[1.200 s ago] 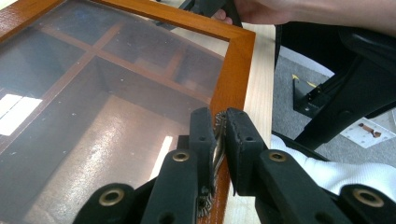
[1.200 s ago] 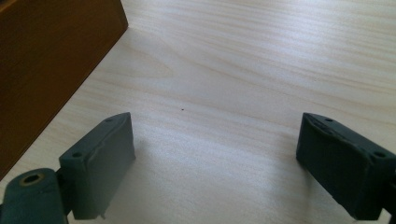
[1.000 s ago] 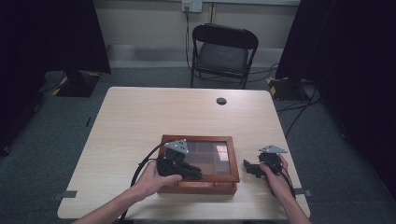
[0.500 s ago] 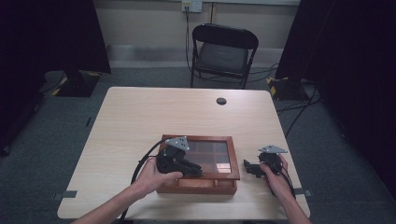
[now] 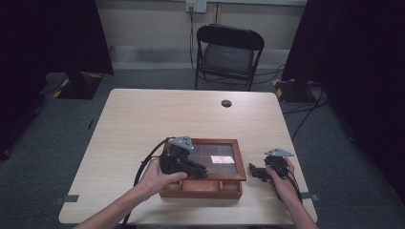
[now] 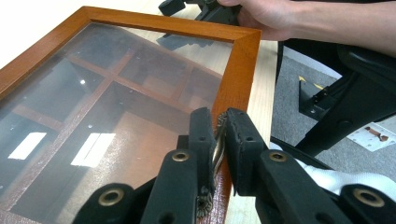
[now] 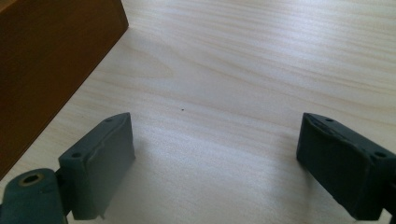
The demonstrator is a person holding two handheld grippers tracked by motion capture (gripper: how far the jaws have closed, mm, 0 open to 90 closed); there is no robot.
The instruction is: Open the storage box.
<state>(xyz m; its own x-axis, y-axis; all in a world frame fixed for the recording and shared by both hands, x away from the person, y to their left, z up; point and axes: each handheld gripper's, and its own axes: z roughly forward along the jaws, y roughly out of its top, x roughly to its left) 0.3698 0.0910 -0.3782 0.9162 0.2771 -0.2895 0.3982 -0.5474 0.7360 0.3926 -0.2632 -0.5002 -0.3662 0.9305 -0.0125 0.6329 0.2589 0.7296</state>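
- High view: left gripper (image 5: 184, 164) sits over the front edge of the wooden box (image 5: 203, 187), on its glass lid (image 5: 217, 153). The lid looks slightly raised at the front, so opening seems started, not finished. Right gripper (image 5: 258, 171) rests on the table (image 5: 143, 119) just beside the box's right wall, apart from it. Chair (image 5: 229, 50) stands well beyond the table, out of the way.
- Left gripper view: jaws pinched tight on a small metal latch (image 6: 217, 140) at the lid frame's front edge. Empty compartments show beneath the glass. Lid travel remains.
- Right gripper view: jaws spread wide, nothing between them but bare table; box wall (image 7: 46, 60) lies just outside one jaw. Nothing blocks the lid.
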